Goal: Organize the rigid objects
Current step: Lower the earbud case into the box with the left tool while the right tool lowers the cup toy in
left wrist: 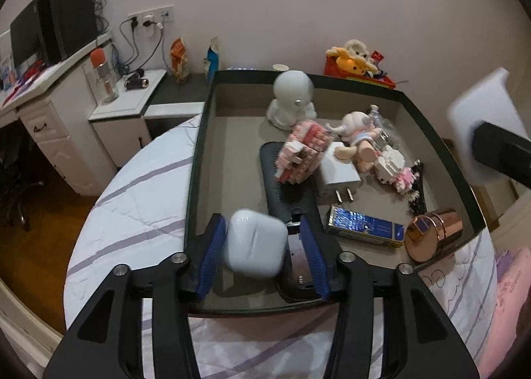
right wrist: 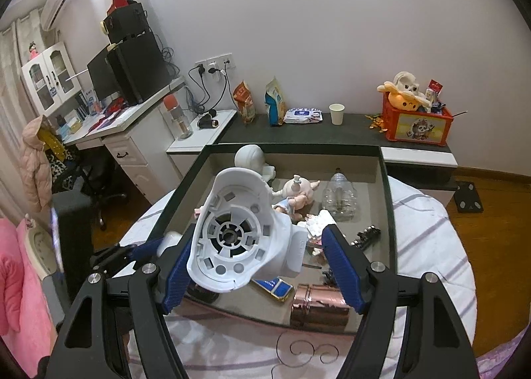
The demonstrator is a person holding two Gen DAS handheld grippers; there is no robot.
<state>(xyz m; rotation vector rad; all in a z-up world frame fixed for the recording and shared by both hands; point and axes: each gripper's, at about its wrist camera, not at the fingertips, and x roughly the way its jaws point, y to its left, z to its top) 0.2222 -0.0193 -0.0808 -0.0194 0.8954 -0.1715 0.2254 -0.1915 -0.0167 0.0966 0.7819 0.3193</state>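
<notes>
A dark-rimmed tray (left wrist: 199, 160) lies on the bed and holds several items. My left gripper (left wrist: 262, 246) stands open over its near edge; a blurred white earbud case (left wrist: 254, 243) sits between the blue pads (left wrist: 212, 256), touching the left one only. My right gripper (right wrist: 262, 266) is open above the tray's near edge (right wrist: 292, 319); a white plastic fan-like housing (right wrist: 235, 236) sits between its fingers against the left pad, a gap at the right pad (right wrist: 341, 269). In the tray are a white round figure (left wrist: 292, 97), a pink block model (left wrist: 302, 153), a white charger (left wrist: 337, 176), a doll (left wrist: 360, 137), a blue box (left wrist: 365, 226) and a copper cap (left wrist: 434, 233).
A dark hairbrush (left wrist: 285, 186) lies in the tray under the case. A clear bottle (right wrist: 338, 196) lies at the tray's back. A white desk (left wrist: 56, 113) stands left, a dark shelf (right wrist: 332, 133) with snack bags, a cup and a red toy box (right wrist: 415, 127) behind.
</notes>
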